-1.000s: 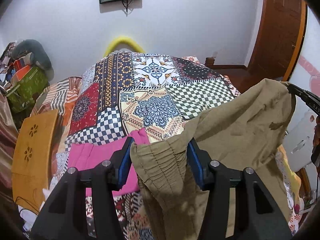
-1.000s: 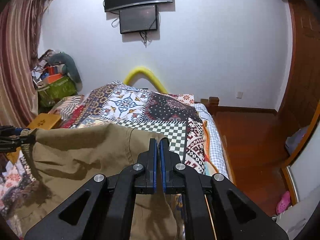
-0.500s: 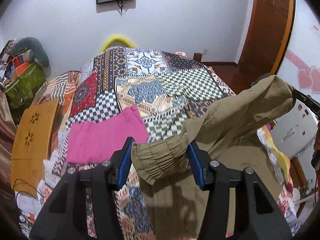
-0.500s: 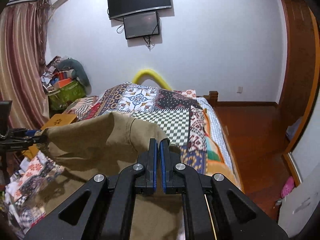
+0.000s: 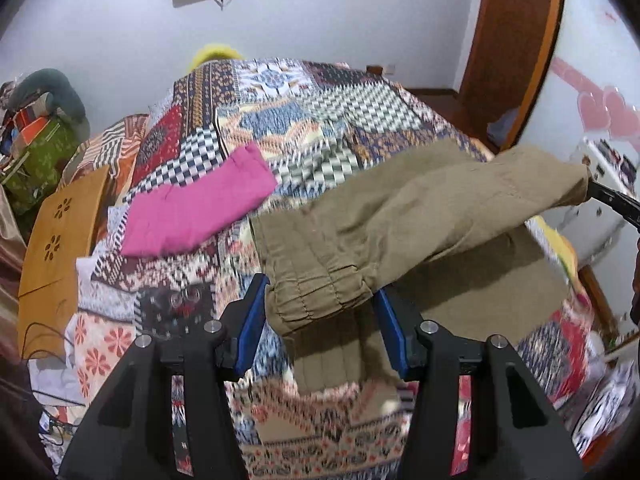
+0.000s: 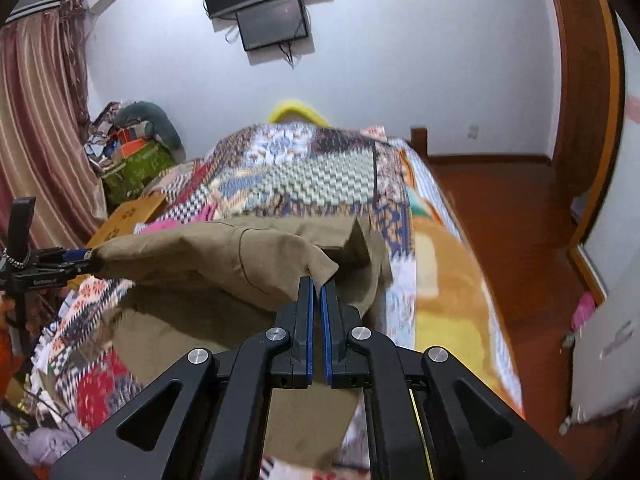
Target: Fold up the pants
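Carrying one pair of olive-khaki cotton pants (image 5: 400, 216) slung between the two grippers above the patchwork-quilted bed (image 5: 320, 120); judged as the lay-down stage ahead of the first fold.

Left gripper (image 5: 320, 312): fingers half spread, clamping the gathered elastic band at one end of the pants. Whether that was cuff or waistband, couldn't tell. Right gripper (image 6: 318, 300): fingers pressed together, pinching a thin corner of the opposite end. Middle of the pants sagged, lower part draped onto the near end of the bed.

Next move, as I read it: lower both ends together, keep tension so the cloth lands flat, and land it just clear of the pink garment. Release only once it lay smooth.

Count, near to far:
- grippers: 2
- khaki pants: 1
- folded magenta-pink garment (image 5: 200, 208) on the bed, beyond the left gripper: 1
- light wooden board with flower cut-outs (image 5: 60, 232), left of the bed: 1
- yellow curved bar (image 6: 296, 110) at the far end of the bed: 1
- dark wall screens (image 6: 272, 4): 2
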{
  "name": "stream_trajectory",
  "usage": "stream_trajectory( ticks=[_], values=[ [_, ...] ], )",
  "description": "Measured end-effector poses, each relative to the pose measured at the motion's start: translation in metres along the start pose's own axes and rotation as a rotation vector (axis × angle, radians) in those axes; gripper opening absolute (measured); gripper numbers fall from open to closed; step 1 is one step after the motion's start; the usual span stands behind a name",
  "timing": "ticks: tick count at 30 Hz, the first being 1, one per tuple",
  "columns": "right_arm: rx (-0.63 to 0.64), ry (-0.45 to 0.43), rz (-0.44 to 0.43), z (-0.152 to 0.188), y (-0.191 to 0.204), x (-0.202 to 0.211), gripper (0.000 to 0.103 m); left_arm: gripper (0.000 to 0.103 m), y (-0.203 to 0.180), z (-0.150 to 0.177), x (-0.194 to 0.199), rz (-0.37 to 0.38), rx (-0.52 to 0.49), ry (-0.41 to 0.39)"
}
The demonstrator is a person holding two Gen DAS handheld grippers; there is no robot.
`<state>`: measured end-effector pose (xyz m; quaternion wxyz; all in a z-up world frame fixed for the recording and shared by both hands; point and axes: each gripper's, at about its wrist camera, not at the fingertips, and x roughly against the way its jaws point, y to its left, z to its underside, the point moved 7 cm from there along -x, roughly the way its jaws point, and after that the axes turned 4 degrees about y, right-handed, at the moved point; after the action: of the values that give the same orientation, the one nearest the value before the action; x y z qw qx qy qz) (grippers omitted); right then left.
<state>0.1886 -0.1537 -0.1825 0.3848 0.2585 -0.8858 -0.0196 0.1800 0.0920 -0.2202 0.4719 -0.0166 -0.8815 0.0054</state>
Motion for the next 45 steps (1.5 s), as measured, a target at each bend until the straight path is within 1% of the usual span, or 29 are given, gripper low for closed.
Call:
stream_trajectory(
  ticks=[3, 6, 10, 12, 16, 18, 20, 22, 23, 25, 27, 29, 31, 34, 38, 40, 43, 45],
  values=[
    [-0.025, 0.040, 0.005, 0.020, -0.004, -0.002, 0.003, 0.052, -0.002, 0.016, -0.002, 0.004, 0.001, 0.018],
    [-0.048, 0.091, -0.005, 0.040, -0.007, -0.008, 0.003, 0.052, -0.001, 0.029, -0.006, 0.017, 0.022, 0.044],
    [-0.042, 0.153, 0.013, 0.066, -0.008, -0.017, 0.004, 0.052, 0.000, 0.044, -0.010, 0.019, 0.048, 0.069],
    [-0.062, 0.180, 0.008, 0.075, -0.012, -0.020, 0.005, 0.052, 0.003, 0.049, -0.009, 0.008, 0.056, 0.073],
    [-0.072, 0.196, 0.013, 0.084, -0.015, -0.017, 0.005, 0.053, 0.014, 0.055, 0.000, -0.002, 0.100, 0.068],
    [-0.071, 0.190, 0.018, 0.085, -0.016, -0.014, 0.005, 0.056, 0.022, 0.054, 0.006, -0.005, 0.134, 0.059],
    [-0.070, 0.191, 0.028, 0.087, -0.018, -0.011, 0.005, 0.071, 0.029, 0.050, 0.011, -0.013, 0.180, 0.041],
    [-0.079, 0.187, 0.037, 0.088, -0.021, -0.009, 0.006, 0.076, 0.033, 0.046, 0.014, -0.001, 0.219, 0.021],
    [-0.087, 0.185, 0.035, 0.087, -0.022, -0.007, 0.006, 0.077, 0.033, 0.044, 0.014, 0.014, 0.234, 0.020],
    [-0.101, 0.177, 0.038, 0.086, -0.024, -0.004, 0.009, 0.078, 0.031, 0.040, 0.011, 0.048, 0.264, 0.030],
    [-0.110, 0.165, 0.047, 0.084, -0.027, 0.001, 0.022, 0.078, 0.027, 0.037, 0.004, 0.067, 0.280, 0.050],
    [-0.116, 0.152, 0.061, 0.083, -0.032, 0.005, 0.030, 0.078, 0.023, 0.035, -0.004, 0.076, 0.279, 0.071],
    [-0.133, 0.148, 0.061, 0.081, -0.036, 0.007, 0.030, 0.078, 0.019, 0.036, -0.010, 0.084, 0.279, 0.088],
    [-0.163, 0.162, 0.026, 0.081, -0.035, 0.002, 0.031, 0.078, 0.012, 0.038, -0.020, 0.101, 0.277, 0.110],
    [-0.175, 0.202, 0.002, 0.087, -0.025, -0.014, 0.043, 0.078, 0.009, 0.043, -0.031, 0.129, 0.311, 0.137],
    [-0.182, 0.224, -0.024, 0.090, -0.020, -0.021, 0.043, 0.078, 0.008, 0.048, -0.035, 0.143, 0.322, 0.146],
    [-0.186, 0.255, -0.041, 0.098, -0.015, -0.031, 0.043, 0.078, 0.004, 0.053, -0.041, 0.143, 0.320, 0.155],
    [-0.193, 0.257, -0.047, 0.101, -0.014, -0.035, 0.043, 0.075, 0.002, 0.054, -0.042, 0.137, 0.306, 0.153]
  ],
)
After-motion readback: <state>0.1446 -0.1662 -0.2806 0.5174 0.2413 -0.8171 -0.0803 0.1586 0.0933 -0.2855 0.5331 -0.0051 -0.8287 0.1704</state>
